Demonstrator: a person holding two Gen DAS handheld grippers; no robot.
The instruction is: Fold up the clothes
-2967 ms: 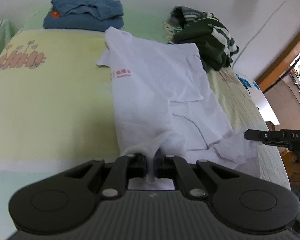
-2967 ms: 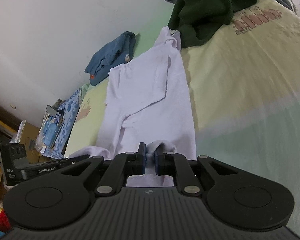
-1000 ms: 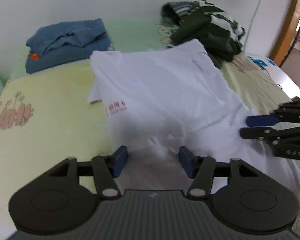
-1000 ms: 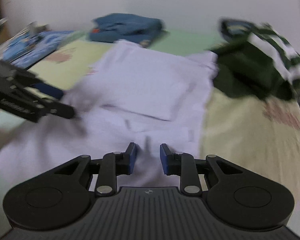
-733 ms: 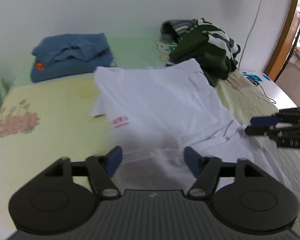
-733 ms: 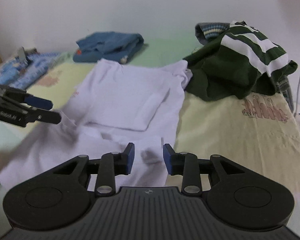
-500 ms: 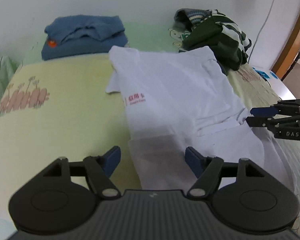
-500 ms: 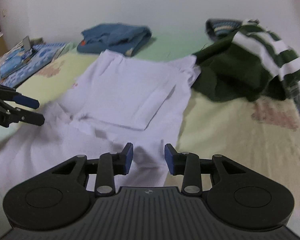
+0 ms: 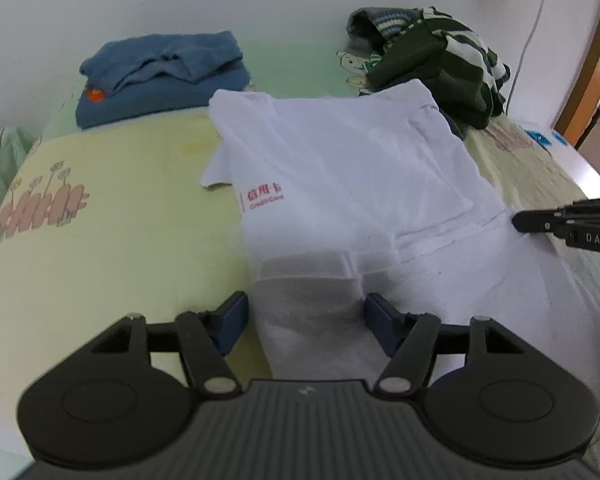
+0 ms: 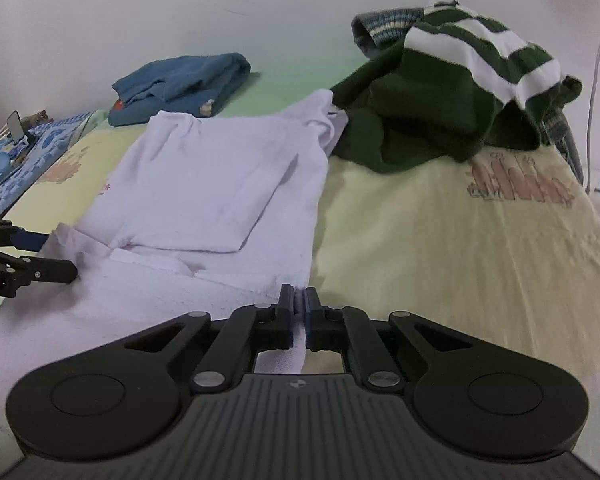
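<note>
A bed point(image 9: 112, 248) covered in a pale yellow and green sheet with a cartoon fence print fills both views, set against a plain white wall point(image 10: 180, 8). Spread across the middle of the bed lies a white T-shirt point(image 9: 340, 168), partly folded: its upper part is doubled over into a flat panel, with a small red logo point(image 9: 264, 196) near its left edge, and its lower hem reaches toward the near edge of the bed. At the far right of the bed is a heap of dark green clothing with white stripes point(image 10: 452, 92), touching the far corner of the T-shirt. At the far left, near the wall, sits a folded blue garment point(image 9: 164, 76) with a small orange patch. Blue printed packaging point(image 10: 16, 160) lies past the bed's left side in the right wrist view.

The left gripper point(image 9: 304, 320) hangs over the near hem of the T-shirt with its fingers point(image 9: 232, 320) spread wide on either side of the cloth, not pressing it; they have just eased slightly inward. The right gripper point(image 10: 299, 304) has just snapped closed, its fingers pinching the right near edge of the T-shirt.
</note>
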